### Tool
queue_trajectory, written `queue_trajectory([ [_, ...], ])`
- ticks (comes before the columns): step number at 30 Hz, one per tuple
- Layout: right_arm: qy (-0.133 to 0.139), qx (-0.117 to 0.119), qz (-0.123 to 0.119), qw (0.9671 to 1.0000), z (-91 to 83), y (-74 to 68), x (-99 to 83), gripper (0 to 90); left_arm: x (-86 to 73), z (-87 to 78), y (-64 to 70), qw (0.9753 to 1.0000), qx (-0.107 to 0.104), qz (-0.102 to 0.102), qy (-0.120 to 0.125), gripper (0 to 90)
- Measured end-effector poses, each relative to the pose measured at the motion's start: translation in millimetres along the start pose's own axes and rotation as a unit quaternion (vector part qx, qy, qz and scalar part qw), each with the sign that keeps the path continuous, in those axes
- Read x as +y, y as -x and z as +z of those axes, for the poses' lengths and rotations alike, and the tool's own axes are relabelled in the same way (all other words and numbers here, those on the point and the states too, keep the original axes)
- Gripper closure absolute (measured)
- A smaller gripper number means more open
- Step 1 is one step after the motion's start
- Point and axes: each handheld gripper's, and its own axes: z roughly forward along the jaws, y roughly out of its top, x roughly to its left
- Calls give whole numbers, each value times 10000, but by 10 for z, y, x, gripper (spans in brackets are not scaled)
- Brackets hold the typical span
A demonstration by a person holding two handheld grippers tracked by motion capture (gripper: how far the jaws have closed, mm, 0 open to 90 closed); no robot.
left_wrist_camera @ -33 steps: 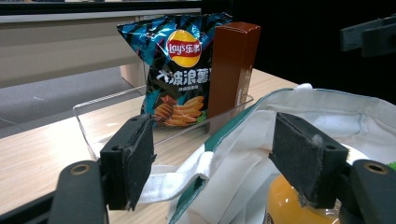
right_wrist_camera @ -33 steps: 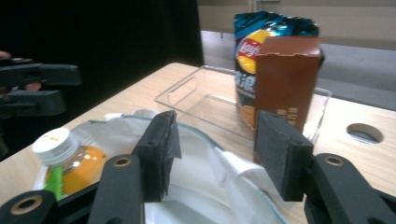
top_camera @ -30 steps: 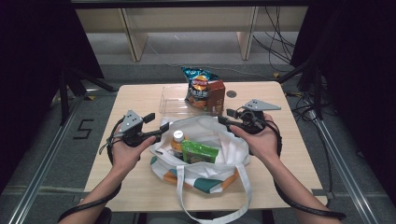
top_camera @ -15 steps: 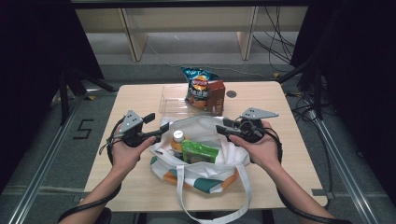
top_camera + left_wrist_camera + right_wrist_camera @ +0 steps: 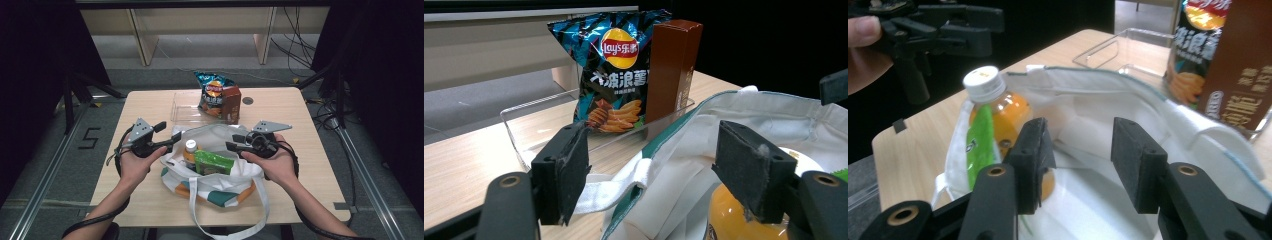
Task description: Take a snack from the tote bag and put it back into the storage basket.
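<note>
A white tote bag (image 5: 215, 187) with green and orange trim lies open in the middle of the table. Inside stand an orange juice bottle (image 5: 190, 150) with a white cap and a green packet (image 5: 214, 162). My left gripper (image 5: 169, 134) is open at the bag's left rim; in the left gripper view its jaws straddle the rim and handle (image 5: 639, 172), with the bottle (image 5: 734, 225) low behind the right pad. My right gripper (image 5: 232, 142) is open over the bag's right side. Its jaws (image 5: 1083, 160) frame the white interior beside the bottle (image 5: 998, 105) and packet (image 5: 979, 140).
Behind the bag, a clear tray (image 5: 185, 107) holds an upright Lay's chips bag (image 5: 214, 92) and a brown box (image 5: 231, 100). A small dark disc (image 5: 247, 100) lies near the table's back edge. Bare tabletop (image 5: 310, 150) lies to the right. The bag's straps (image 5: 197, 220) hang over the front edge.
My right gripper has come back toward me and to the left, from the bag's far right rim to over its opening. The left gripper has barely moved.
</note>
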Motion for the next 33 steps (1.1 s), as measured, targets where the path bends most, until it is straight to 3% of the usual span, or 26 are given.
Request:
queue_trajectory([
  [4,-48,81,105,9999,-16,-58,-9,580,-1,0,-1,10000,0,6,-2,290],
  [5,16,85,-62,9999,-6,-39,-9,579,-2,1,0,10000,-3,1,-1,290],
  [8,-24,236,73,9997,-4,-80,-7,576,0,0,3,10000,-4,-9,-2,290],
  [12,-32,331,10,9994,14,-111,-23,572,-3,2,-1,10000,-4,7,-13,290],
  [15,-71,397,145,9991,19,-142,-32,573,-5,3,1,10000,-6,-2,-17,290],
  [20,-83,441,-89,9990,30,-159,-49,573,-2,0,2,10000,-3,-4,-3,290],
  [21,-120,478,37,9988,32,-182,-56,573,-3,1,3,10000,-4,-7,-3,290],
  [25,-185,555,-167,9981,41,-175,-58,573,-2,1,6,10000,-5,-8,-3,290],
  [27,-192,451,-70,9988,34,-194,-65,574,-1,0,3,10000,-4,-8,0,290],
  [31,-278,580,-208,9977,51,-203,-83,574,-5,8,-1,10000,-41,-33,55,290],
  [33,-343,618,-114,9974,55,-219,-95,575,3,-3,1,10000,-1,7,4,290],
])
